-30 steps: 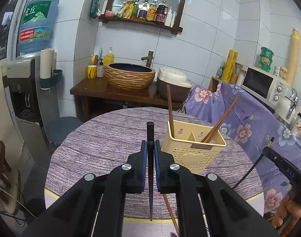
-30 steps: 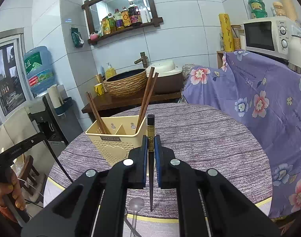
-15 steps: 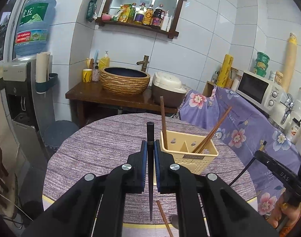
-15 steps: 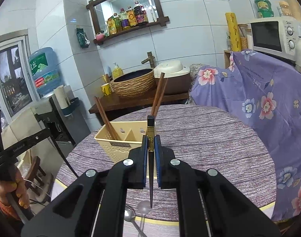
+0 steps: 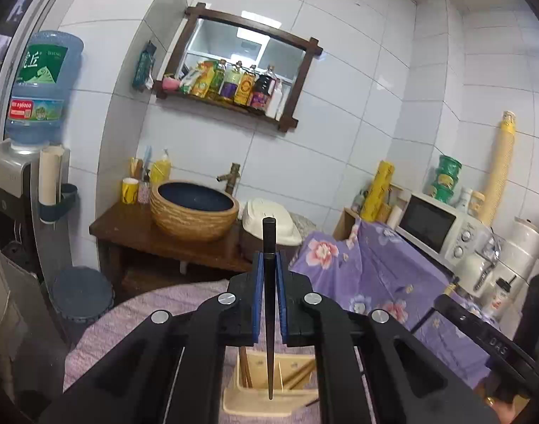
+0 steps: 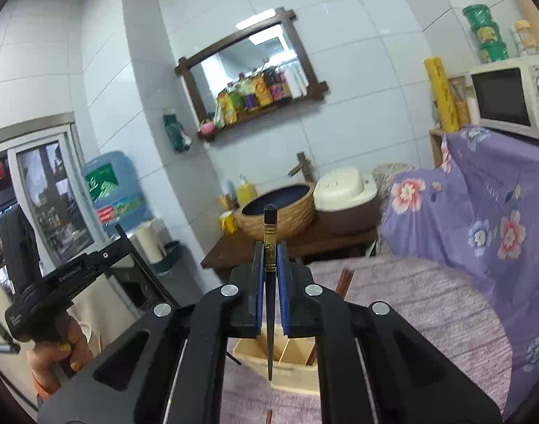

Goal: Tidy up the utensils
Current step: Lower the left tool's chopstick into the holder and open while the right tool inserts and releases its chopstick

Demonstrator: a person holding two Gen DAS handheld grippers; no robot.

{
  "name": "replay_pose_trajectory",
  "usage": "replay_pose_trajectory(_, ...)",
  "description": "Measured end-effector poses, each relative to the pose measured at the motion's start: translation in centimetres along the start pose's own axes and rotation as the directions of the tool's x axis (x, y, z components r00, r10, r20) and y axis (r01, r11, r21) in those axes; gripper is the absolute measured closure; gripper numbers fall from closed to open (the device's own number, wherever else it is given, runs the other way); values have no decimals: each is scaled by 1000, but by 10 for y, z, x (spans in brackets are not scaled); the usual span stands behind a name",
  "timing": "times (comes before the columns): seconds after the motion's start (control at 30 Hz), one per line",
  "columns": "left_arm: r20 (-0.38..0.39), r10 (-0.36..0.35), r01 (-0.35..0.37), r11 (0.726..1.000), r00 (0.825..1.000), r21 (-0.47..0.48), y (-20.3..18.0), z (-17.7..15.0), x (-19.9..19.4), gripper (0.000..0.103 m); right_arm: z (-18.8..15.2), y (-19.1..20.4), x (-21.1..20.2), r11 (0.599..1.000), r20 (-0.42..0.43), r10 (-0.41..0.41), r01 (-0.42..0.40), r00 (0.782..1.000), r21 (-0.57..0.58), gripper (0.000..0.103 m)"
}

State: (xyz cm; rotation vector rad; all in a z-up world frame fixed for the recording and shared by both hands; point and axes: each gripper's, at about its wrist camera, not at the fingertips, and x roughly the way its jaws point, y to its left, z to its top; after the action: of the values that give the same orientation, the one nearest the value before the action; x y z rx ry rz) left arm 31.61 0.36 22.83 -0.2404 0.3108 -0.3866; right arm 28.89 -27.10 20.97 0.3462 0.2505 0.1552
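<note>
My left gripper (image 5: 269, 268) is shut on a dark chopstick (image 5: 269, 304) that stands upright, its thin tip over the cream utensil basket (image 5: 255, 401) below. Brown chopsticks (image 5: 246, 371) lean inside the basket. My right gripper (image 6: 269, 265) is shut on a black chopstick with a gold band (image 6: 270, 247), also upright, its tip over the same basket (image 6: 294, 378). Brown chopsticks (image 6: 343, 282) stick up behind the right fingers. The other hand-held gripper shows at the left of the right wrist view (image 6: 50, 282).
The basket stands on a round table with a purple woven cloth (image 6: 428, 311). Behind are a wooden stand with a woven basin (image 5: 195, 212), a rice cooker (image 5: 269, 222), a water dispenser (image 5: 32, 113) and a microwave (image 5: 442, 229) on a floral-covered counter.
Both grippers have risen and moved over the basket with their chopsticks, tilting up. The basket has gone from ahead of the fingers to beneath them.
</note>
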Motion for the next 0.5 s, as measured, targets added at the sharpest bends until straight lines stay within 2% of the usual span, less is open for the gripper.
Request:
replay_pose_trajectory(0.13, 7, 27, -27, 999, 1000, -26, -2, 2, 26, 95, 9, -1, 10, 999, 41, -45, 45, 998, 3, 95)
replay_pose_trajectory(0.23, -31, 44, -45, 998, 999, -40, 1, -7, 45, 95, 2, -4, 25, 997, 35, -83, 83, 996, -8, 95)
replay_pose_trajectory(0.3, -53, 60, -62, 997, 997, -47, 4, -20, 55, 95, -8, -8, 33, 994, 36, -113, 113, 993, -12, 95)
replay_pose_trajectory(0.5, -104, 82, -88, 995, 991, -49, 14, -62, 65, 95, -48, -27, 61, 989, -40, -145, 146, 989, 14, 95)
